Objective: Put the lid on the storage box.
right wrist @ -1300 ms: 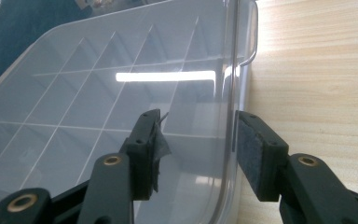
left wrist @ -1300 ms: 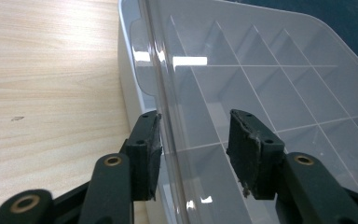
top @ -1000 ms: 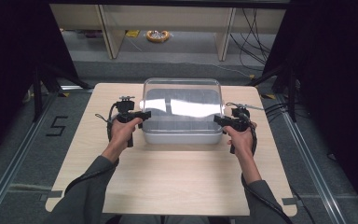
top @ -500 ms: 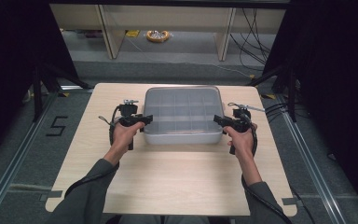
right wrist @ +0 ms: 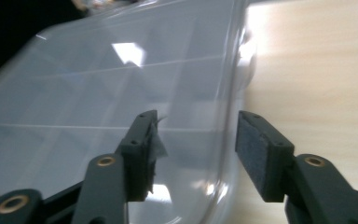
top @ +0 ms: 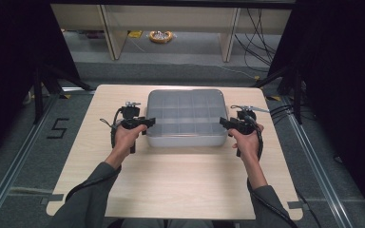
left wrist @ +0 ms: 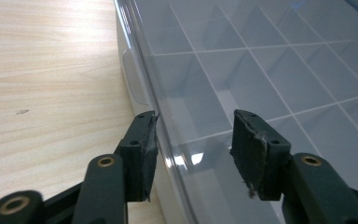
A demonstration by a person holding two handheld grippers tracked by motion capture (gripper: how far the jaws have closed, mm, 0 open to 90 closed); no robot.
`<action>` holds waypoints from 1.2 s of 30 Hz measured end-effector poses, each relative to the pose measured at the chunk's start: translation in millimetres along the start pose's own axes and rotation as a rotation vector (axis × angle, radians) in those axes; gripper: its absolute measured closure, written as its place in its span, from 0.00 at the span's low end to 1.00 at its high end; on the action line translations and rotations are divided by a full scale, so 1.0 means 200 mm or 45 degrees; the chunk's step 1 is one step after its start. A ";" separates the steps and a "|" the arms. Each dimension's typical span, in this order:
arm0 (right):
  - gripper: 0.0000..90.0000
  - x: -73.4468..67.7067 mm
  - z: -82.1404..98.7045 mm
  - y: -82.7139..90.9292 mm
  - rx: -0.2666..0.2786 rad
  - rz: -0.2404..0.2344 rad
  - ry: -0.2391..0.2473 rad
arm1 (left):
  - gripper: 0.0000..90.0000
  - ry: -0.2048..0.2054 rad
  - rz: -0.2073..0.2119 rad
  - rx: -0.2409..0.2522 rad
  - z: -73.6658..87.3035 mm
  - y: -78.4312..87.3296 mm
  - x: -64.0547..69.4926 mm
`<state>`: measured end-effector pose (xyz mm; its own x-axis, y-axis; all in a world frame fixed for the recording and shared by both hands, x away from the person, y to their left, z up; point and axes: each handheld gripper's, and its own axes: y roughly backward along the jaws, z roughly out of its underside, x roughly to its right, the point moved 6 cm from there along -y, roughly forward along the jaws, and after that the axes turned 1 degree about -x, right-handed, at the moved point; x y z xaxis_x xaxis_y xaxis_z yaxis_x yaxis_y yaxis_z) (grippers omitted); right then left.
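Two claws sit at the short ends of one clear plastic compartment box, which lies flat on the light wood worktop, toward its far half and roughly centred across it. Lid is down; the grid of dividers shows through it in the high view.

Left claw: at the box's left end, held level in the person's left hand, pointing inward at the box. In the left gripper view the left claw has its jaws partly open, astride the lid's edge. One pad stands outside the rim, right against or just beside the wall near a clear latch tab; the other pad hangs over the lid, with a gap showing under it. Jaws have just been opening, and the lid's edge is between them. No squeeze seen; the pads do not clamp the plastic.

Right claw: at the box's right end, in the right hand, mirrored to the left. In the right gripper view the right claw is likewise part open, the rounded rim of the box between the pads. One pad is over the lid, the other is clear of the wall, above bare worktop. Jaws have just been opening here too. No grip seen.

Black cable loops beside the left hand.
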<state>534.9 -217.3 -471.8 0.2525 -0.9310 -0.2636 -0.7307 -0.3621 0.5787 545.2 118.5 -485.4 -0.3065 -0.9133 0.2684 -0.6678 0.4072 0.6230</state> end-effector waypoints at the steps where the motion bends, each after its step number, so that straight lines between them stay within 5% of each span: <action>1: 0.56 0.00 0.00 0.00 0.000 0.000 0.000 | 0.55 0.007 0.003 0.006 0.00 0.00 0.00; 4: 0.57 0.00 0.00 0.02 -0.025 -0.034 -0.038 | 0.55 0.013 0.007 0.006 0.00 0.00 0.00; 6: 0.57 0.01 0.00 0.02 -0.023 -0.018 -0.003 | 0.55 0.018 0.008 0.006 0.00 0.00 0.00; 16: 0.56 0.02 0.02 0.04 0.002 -0.043 -0.014 | 0.53 0.040 0.038 0.029 -0.01 0.02 0.00; 17: 0.56 -0.01 0.02 0.06 -0.012 -0.058 -0.080 | 0.53 0.041 0.038 0.030 -0.01 0.03 0.00; 20: 0.56 0.01 0.02 0.07 0.016 -0.059 -0.009 | 0.52 0.038 0.059 0.045 -0.02 0.06 0.01; 23: 0.55 -0.01 0.03 0.09 0.011 -0.074 -0.010 | 0.52 0.038 0.080 0.049 -0.02 0.08 0.02; 24: 0.55 -0.03 0.03 0.10 -0.001 -0.083 -0.062 | 0.51 0.043 0.084 0.055 -0.02 0.09 0.03; 25: 0.54 -0.01 0.03 0.10 0.016 -0.088 -0.008 | 0.51 0.043 0.092 0.055 -0.02 0.10 0.03; 28: 0.54 -0.03 0.04 0.10 0.005 -0.075 -0.041 | 0.50 0.047 0.105 0.064 -0.01 0.12 0.03; 36: 0.52 -0.03 0.07 0.12 0.010 -0.104 0.021 | 0.49 0.024 0.124 0.065 0.03 0.17 0.02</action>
<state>506.5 -220.0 -466.7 0.3217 -0.8991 -0.2970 -0.7122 -0.4365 0.5498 517.3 128.5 -467.1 -0.3591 -0.8691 0.3403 -0.6690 0.4939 0.5554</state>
